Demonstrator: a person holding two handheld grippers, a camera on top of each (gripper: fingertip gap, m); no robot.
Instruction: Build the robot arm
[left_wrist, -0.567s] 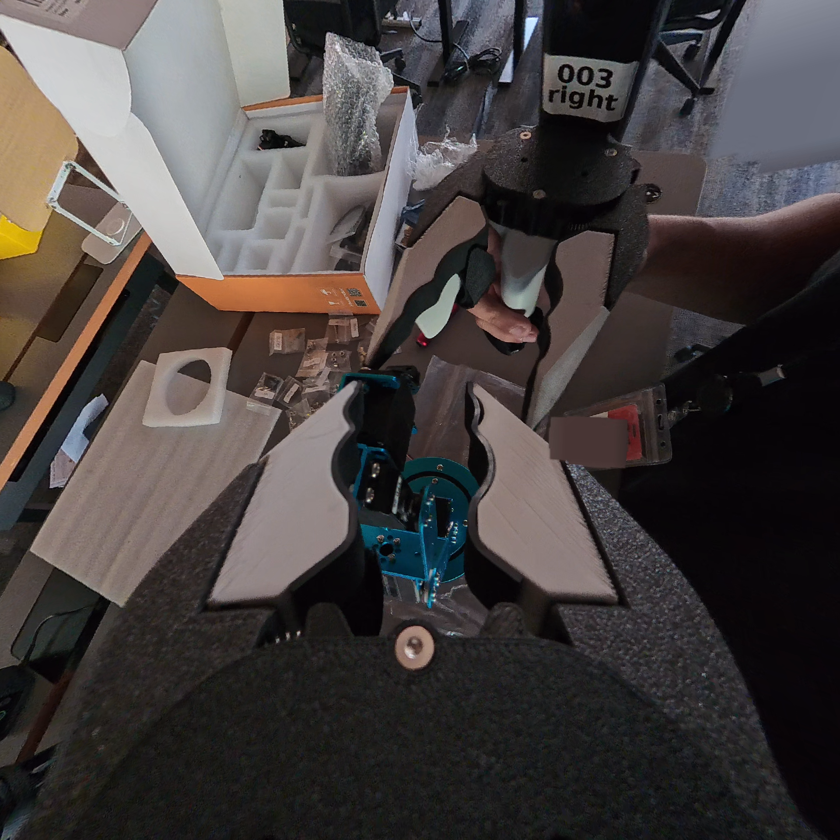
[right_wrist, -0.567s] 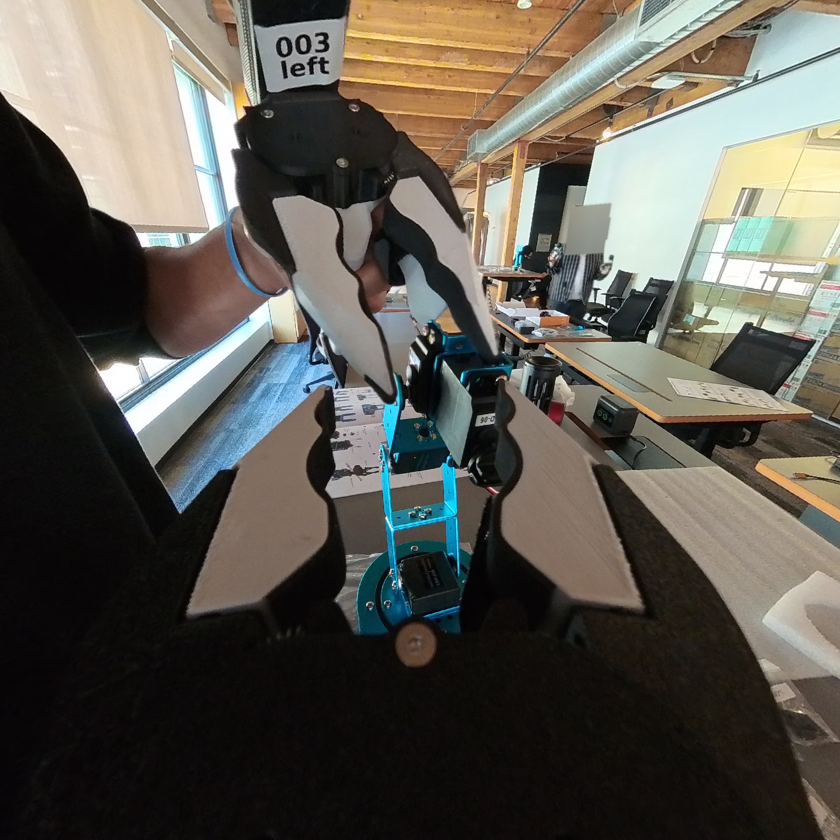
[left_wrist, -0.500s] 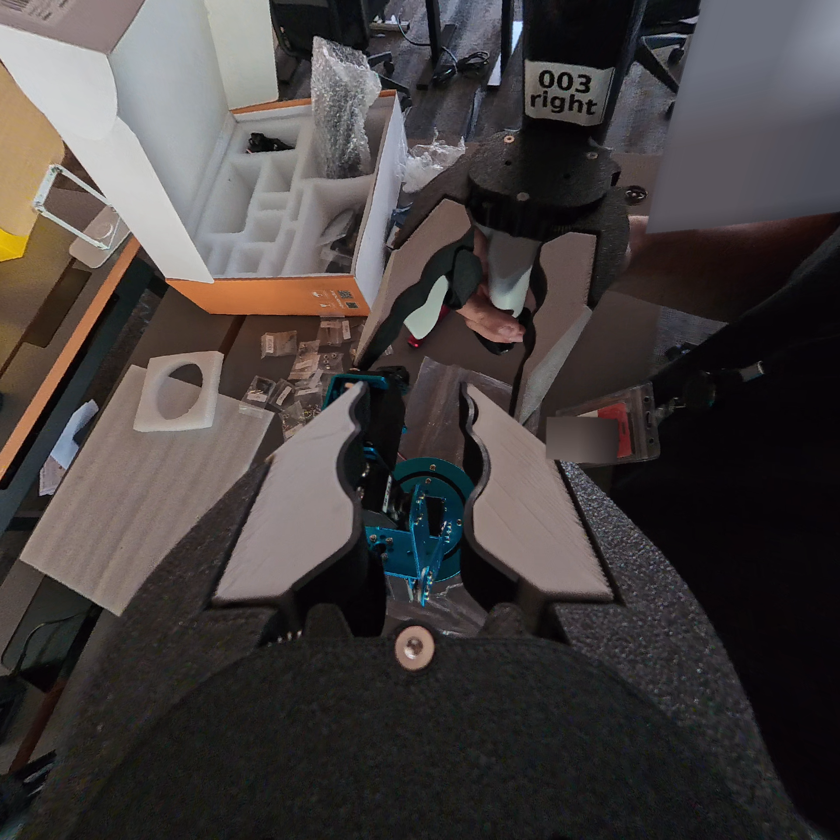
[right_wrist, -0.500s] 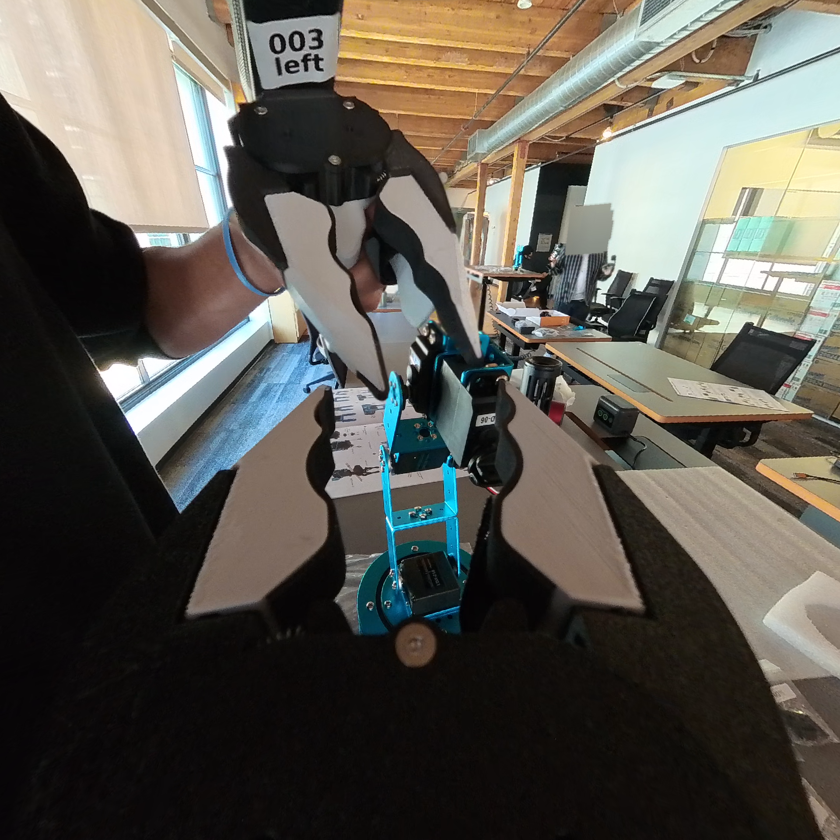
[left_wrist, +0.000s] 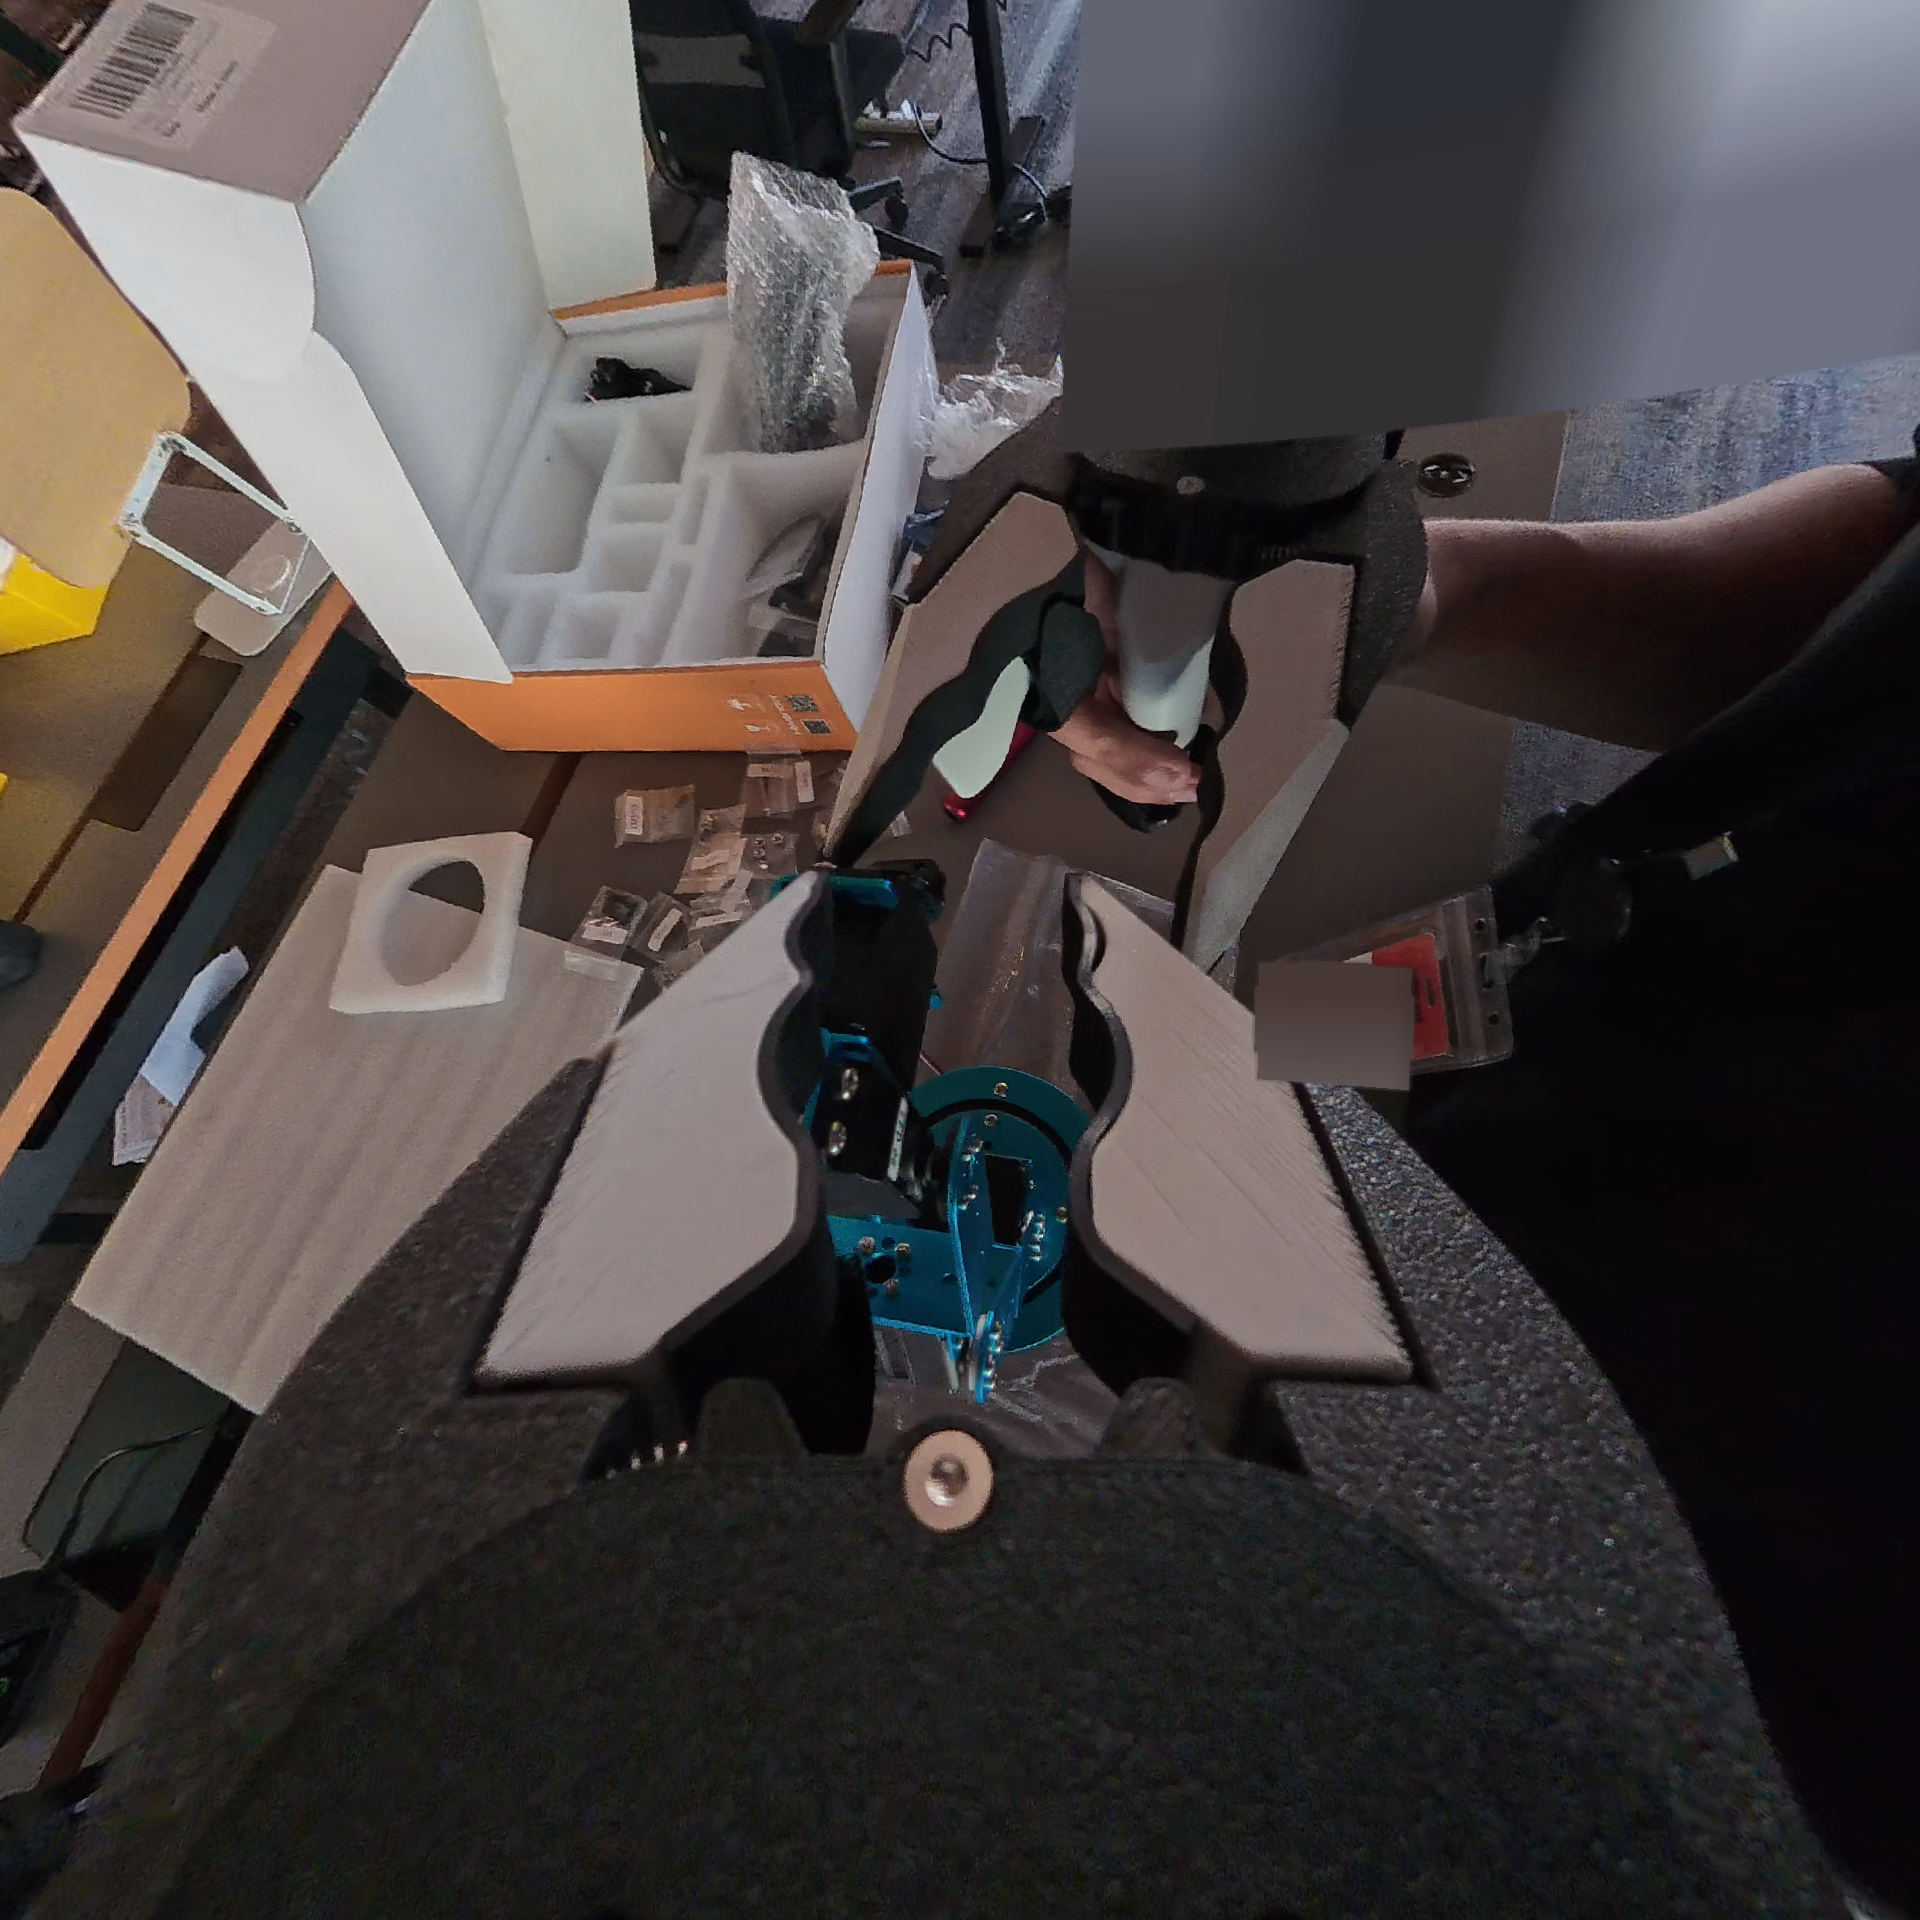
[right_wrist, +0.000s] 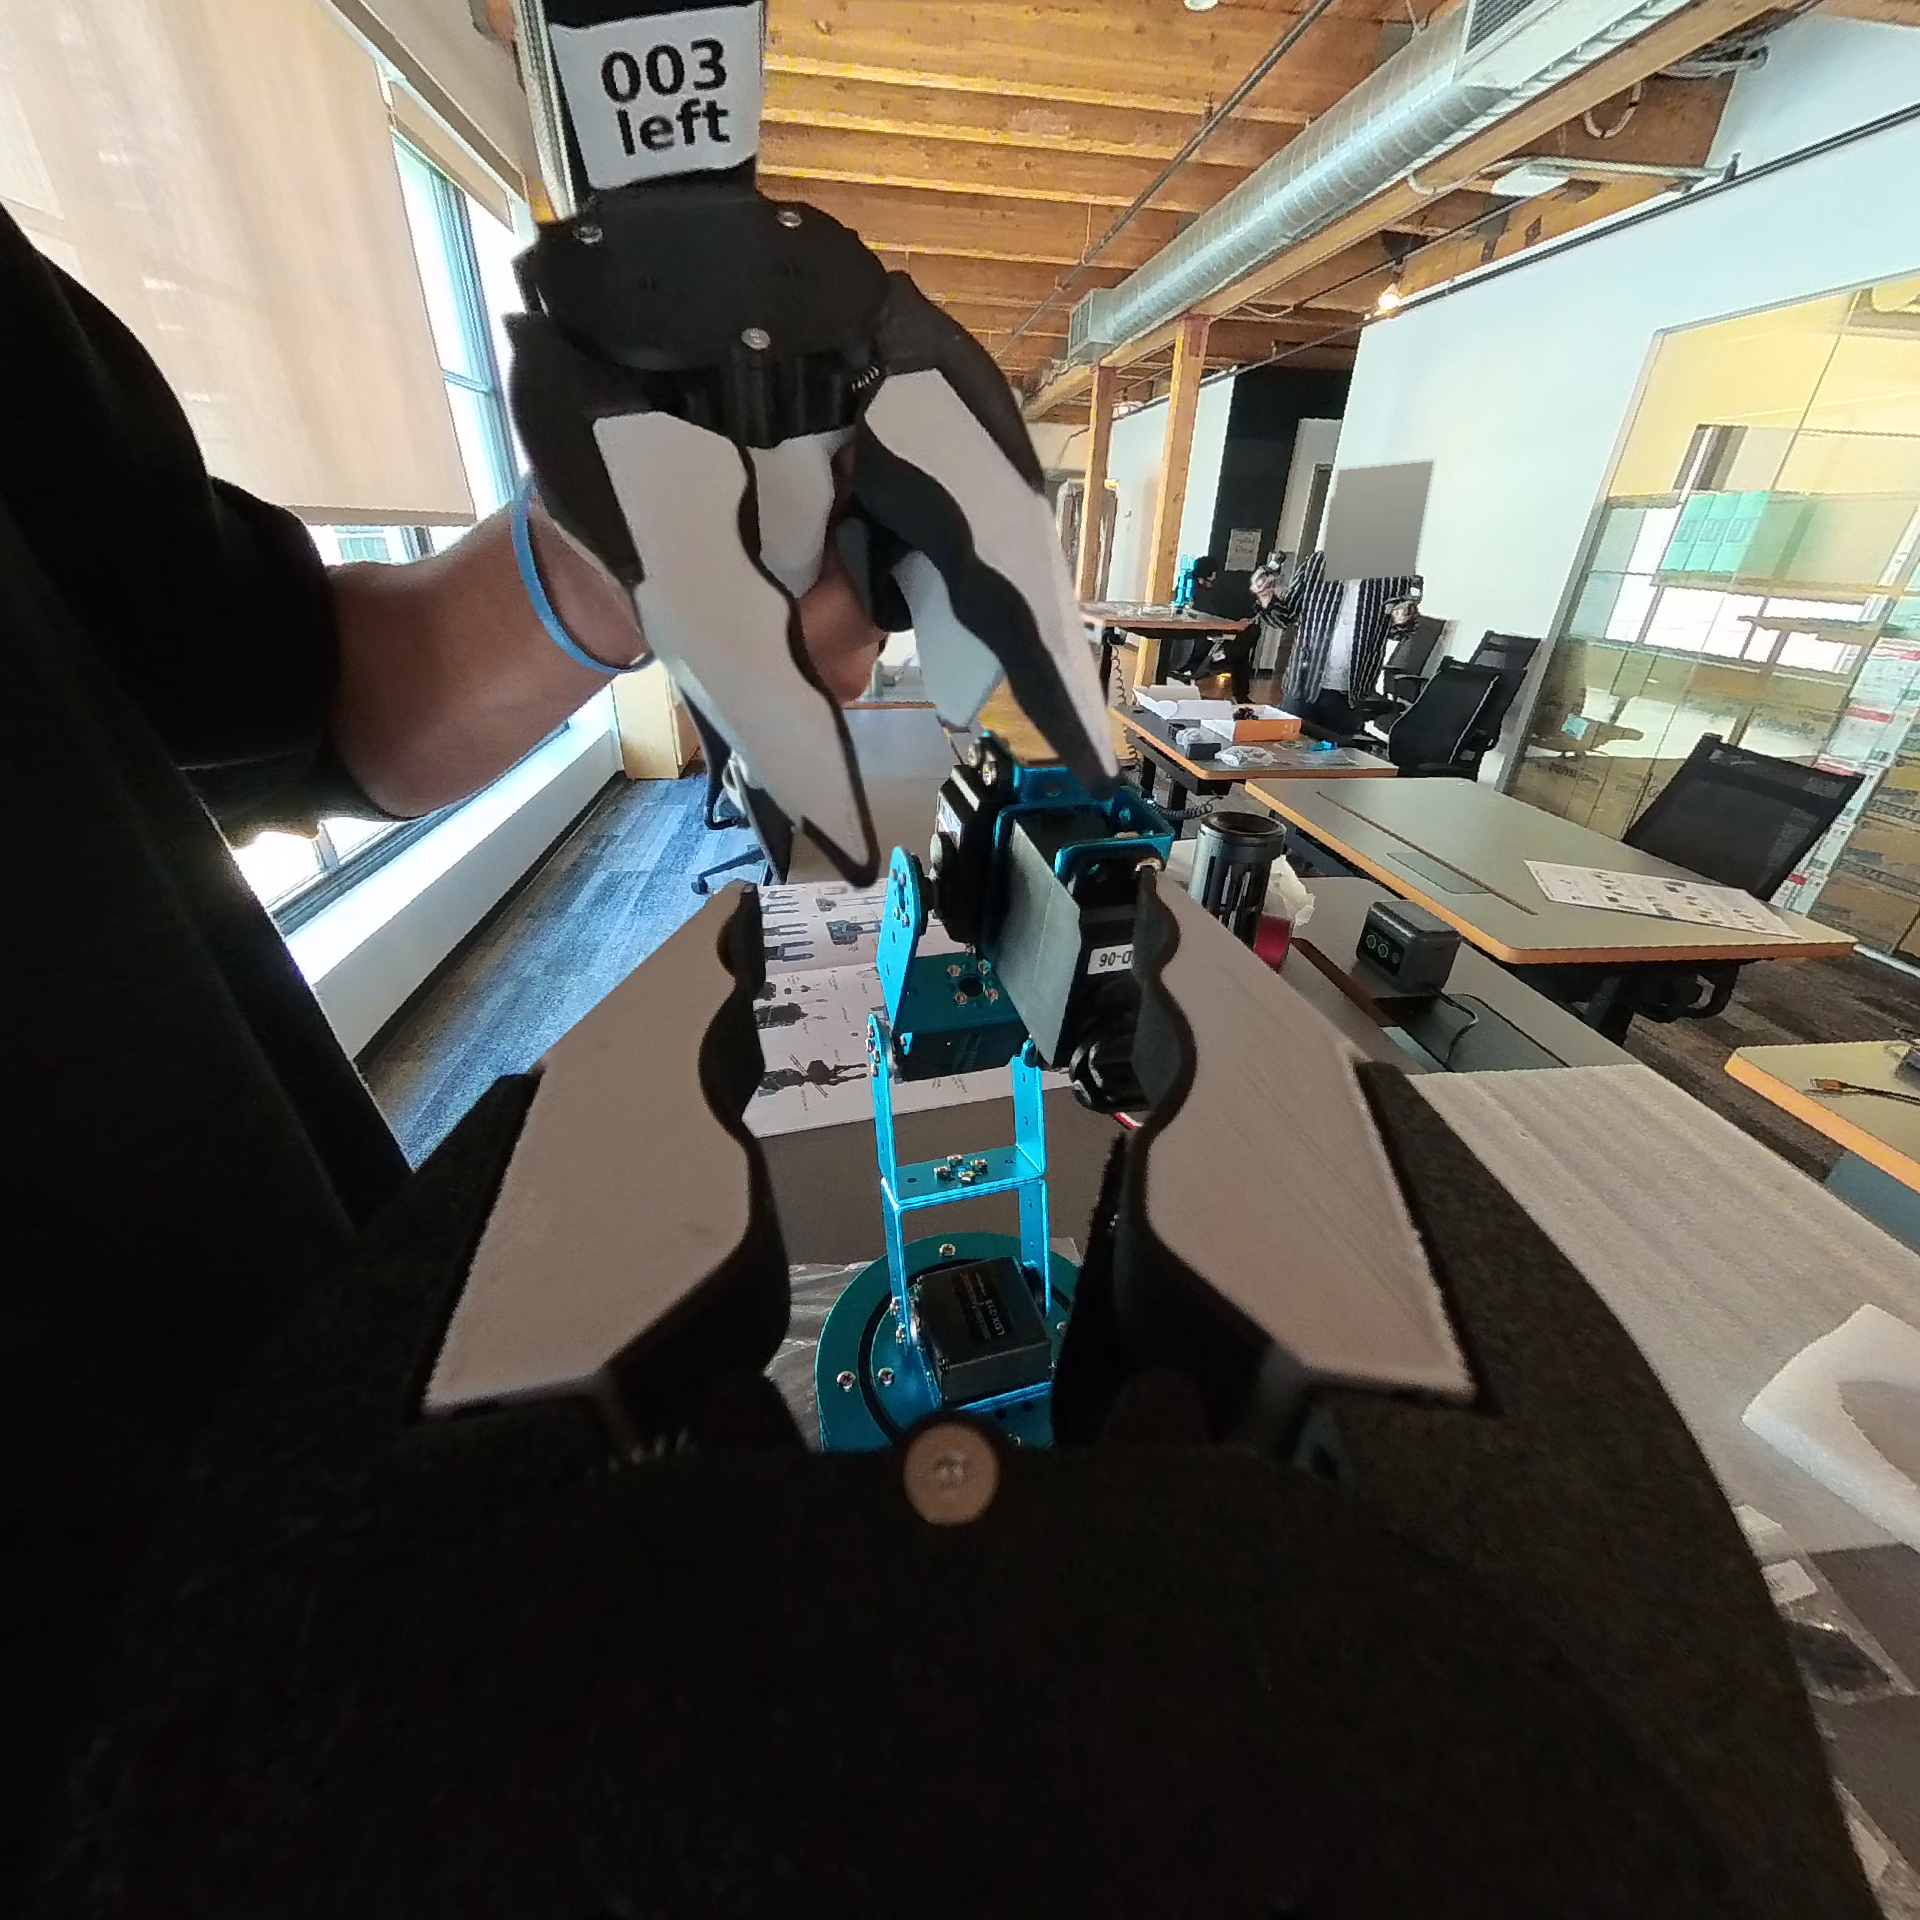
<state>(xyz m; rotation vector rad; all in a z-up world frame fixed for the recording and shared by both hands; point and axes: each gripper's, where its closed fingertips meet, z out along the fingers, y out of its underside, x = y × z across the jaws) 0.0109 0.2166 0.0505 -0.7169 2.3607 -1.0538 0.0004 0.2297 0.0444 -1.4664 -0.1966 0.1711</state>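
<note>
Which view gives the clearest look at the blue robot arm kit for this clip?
The right wrist view: the blue robot arm kit stands side-on between the right gripper jaws, round base to top servo visible. The left wrist view looks down on it; the left gripper hides much of it.

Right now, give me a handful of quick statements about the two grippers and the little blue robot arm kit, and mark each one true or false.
1. The blue robot arm stands upright on a round base. True.
2. The left gripper hangs above the arm's top joint with its fingers spread. True.
3. The right gripper is clamped shut on the round base. False: its fingers stand apart on either side of the arm's upper part, one finger against the black servo.
4. The orange and white box is closed. False: its lid is up and the foam compartments show.
5. A foam square with a round hole lies on the foam sheet. True.
</note>
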